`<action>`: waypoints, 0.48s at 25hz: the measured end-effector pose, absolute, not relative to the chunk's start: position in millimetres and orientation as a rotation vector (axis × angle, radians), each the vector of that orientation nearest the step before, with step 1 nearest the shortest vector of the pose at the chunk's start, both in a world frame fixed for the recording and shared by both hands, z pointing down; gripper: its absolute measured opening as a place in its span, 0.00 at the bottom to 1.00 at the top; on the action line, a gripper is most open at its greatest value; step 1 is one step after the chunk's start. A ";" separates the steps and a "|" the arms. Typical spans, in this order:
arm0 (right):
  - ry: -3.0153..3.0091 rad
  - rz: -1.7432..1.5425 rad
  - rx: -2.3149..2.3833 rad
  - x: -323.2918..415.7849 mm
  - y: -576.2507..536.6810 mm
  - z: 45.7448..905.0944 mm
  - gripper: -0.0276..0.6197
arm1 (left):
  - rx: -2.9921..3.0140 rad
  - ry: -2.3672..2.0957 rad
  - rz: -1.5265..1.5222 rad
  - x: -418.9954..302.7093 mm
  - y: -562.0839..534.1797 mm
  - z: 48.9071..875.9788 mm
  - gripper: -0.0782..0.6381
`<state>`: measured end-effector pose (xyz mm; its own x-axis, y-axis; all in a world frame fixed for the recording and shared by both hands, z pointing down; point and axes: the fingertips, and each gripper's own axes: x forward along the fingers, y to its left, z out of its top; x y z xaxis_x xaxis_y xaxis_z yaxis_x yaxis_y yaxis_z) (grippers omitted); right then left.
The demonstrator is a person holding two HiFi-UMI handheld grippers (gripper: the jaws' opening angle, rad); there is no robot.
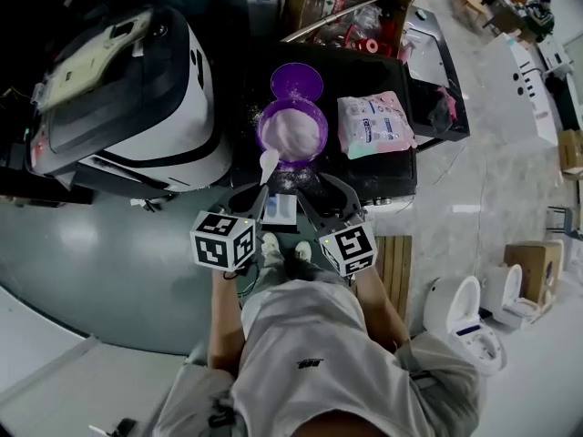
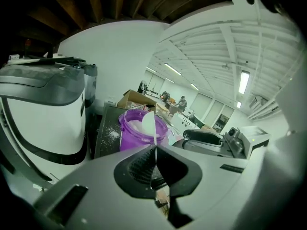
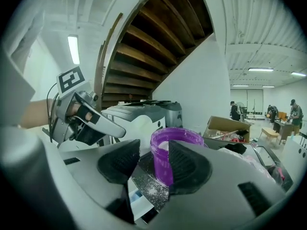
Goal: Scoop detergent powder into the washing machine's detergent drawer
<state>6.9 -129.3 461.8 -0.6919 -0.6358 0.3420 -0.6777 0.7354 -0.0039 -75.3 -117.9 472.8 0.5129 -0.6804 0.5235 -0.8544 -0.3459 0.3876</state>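
A purple tub [image 1: 290,131] full of white detergent powder stands open on the black table [image 1: 392,167], and its lid [image 1: 297,81] lies just behind it. My left gripper [image 1: 260,200] is shut on the thin handle of a white spoon [image 1: 268,161], whose bowl hangs over the tub's near rim. The left gripper view shows the spoon [image 2: 148,124] edge-on before the tub [image 2: 135,134], its handle pinched in the left gripper [image 2: 154,164]. My right gripper [image 1: 319,195] [image 3: 153,164] is open and empty, just short of the tub [image 3: 169,153]. The white washing machine [image 1: 137,89] stands at the left.
A pink and white detergent bag [image 1: 374,125] lies right of the tub. Spilled powder [image 3: 149,191] dusts the table's near edge. A white and blue item [image 1: 281,208] sits between the grippers. A cardboard box [image 1: 351,7] stands behind the table, a toilet [image 1: 465,321] on the floor at the right.
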 end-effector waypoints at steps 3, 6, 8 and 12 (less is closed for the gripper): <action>-2.653 0.194 0.962 14.2 -121.0 462.0 0.33 | 2.087 -1.303 0.367 -68.9 -104.4 473.4 0.13; -2.680 0.200 0.907 21.3 -110.3 463.9 0.33 | 2.043 -1.347 0.351 -64.1 -87.8 474.9 0.13; -2.692 0.208 0.876 25.2 -102.6 466.5 0.33 | 2.009 -1.366 0.324 -63.7 -75.7 476.9 0.13; -2.703 0.227 0.835 31.1 -90.5 473.2 0.33 | 1.966 -1.402 0.328 -63.4 -57.8 481.3 0.13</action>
